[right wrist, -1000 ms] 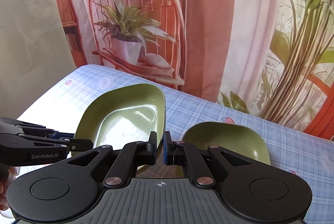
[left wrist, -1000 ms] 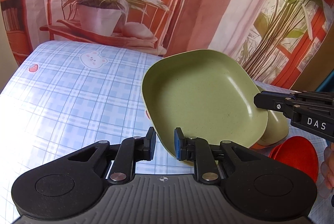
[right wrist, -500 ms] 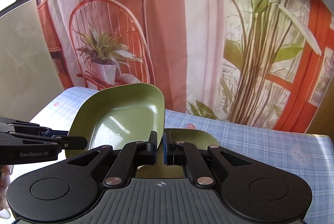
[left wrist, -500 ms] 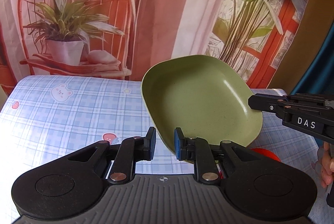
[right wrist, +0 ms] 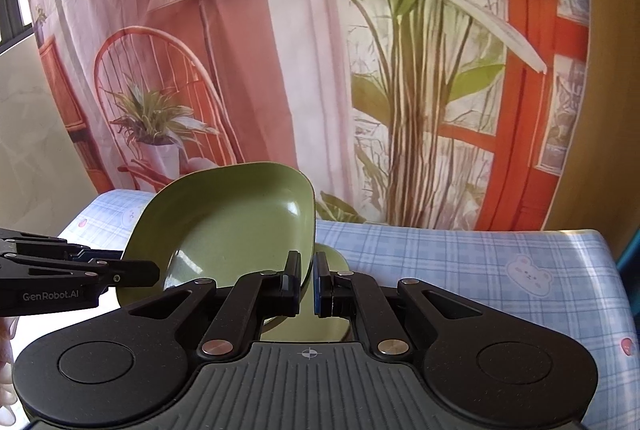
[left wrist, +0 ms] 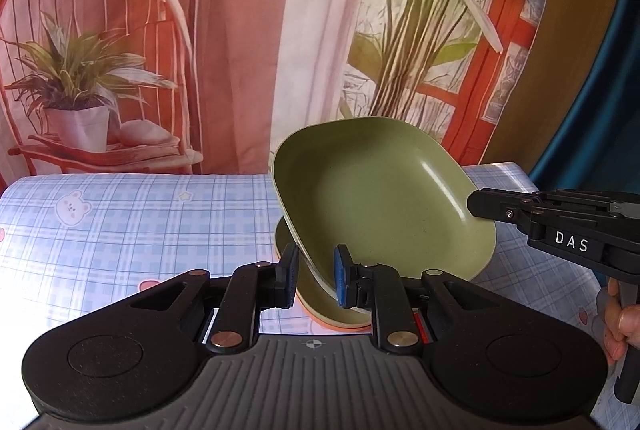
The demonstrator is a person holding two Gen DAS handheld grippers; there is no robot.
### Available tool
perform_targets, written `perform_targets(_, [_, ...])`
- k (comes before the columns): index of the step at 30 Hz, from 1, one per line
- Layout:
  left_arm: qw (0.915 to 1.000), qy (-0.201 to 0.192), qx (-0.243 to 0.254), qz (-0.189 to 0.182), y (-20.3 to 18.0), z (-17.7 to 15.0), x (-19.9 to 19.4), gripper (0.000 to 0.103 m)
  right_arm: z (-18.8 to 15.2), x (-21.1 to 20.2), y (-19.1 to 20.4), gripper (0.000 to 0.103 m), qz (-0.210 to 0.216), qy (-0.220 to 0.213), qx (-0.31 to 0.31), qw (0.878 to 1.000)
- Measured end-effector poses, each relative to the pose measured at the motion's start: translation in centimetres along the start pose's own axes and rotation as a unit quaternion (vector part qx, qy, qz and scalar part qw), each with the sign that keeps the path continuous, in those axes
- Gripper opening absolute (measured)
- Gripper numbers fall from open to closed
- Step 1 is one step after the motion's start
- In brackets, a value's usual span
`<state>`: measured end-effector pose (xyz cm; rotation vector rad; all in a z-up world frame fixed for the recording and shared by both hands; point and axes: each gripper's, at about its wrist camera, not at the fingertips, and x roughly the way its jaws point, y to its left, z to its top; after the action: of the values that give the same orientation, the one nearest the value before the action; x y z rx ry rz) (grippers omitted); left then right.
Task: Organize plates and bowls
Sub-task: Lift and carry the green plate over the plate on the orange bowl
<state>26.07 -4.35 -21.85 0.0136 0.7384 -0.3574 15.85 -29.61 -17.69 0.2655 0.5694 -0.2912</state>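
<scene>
A green square plate [left wrist: 380, 197] is held tilted in the air by both grippers. My left gripper [left wrist: 316, 280] is shut on its near rim. My right gripper [right wrist: 307, 284] is shut on the opposite rim of the same plate [right wrist: 228, 230]; it also shows in the left wrist view [left wrist: 476, 203] at the plate's right edge. Just below lies a second green plate [left wrist: 320, 300] on an orange dish, also seen in the right wrist view [right wrist: 336, 262]. The left gripper shows at the left of the right wrist view [right wrist: 152, 274].
The table has a blue plaid cloth [left wrist: 140, 222] with bear prints. Its right end [right wrist: 600, 242] lies near a blue edge. A printed curtain backdrop [left wrist: 240, 49] hangs behind the far edge. A bit of red [left wrist: 418, 322] shows under my left gripper.
Both grippers carried the green plate to the right and over the second green plate. The grip on the plate is unchanged.
</scene>
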Motion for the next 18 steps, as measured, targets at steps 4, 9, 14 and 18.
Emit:
perform_targets(4, [1.0, 0.006, 0.007, -0.001, -0.8, 0.1, 0.7, 0.02, -0.3, 0.1, -1.0, 0.006, -0.002, 0.0, 0.01, 1.0])
perform_targets(9, [0.9999, 0.012, 0.008, -0.003, -1.1, 0.2, 1.5, 0.02, -0.5, 0.4, -1.9, 0.006, -0.001, -0.001, 0.021, 1.0])
perform_targets(14, [0.9999, 0.015, 0.005, -0.005, -1.2, 0.6, 2.5, 0.02, -0.4, 1.1, -2.7, 0.006, 0.0, 0.001, 0.029, 1.0])
perform_targets(18, [0.9997, 0.022, 0.005, -0.003, -1.1, 0.7, 3.5, 0.02, -0.5, 2.1, -3.0, 0.006, -0.001, 0.007, 0.032, 0.999])
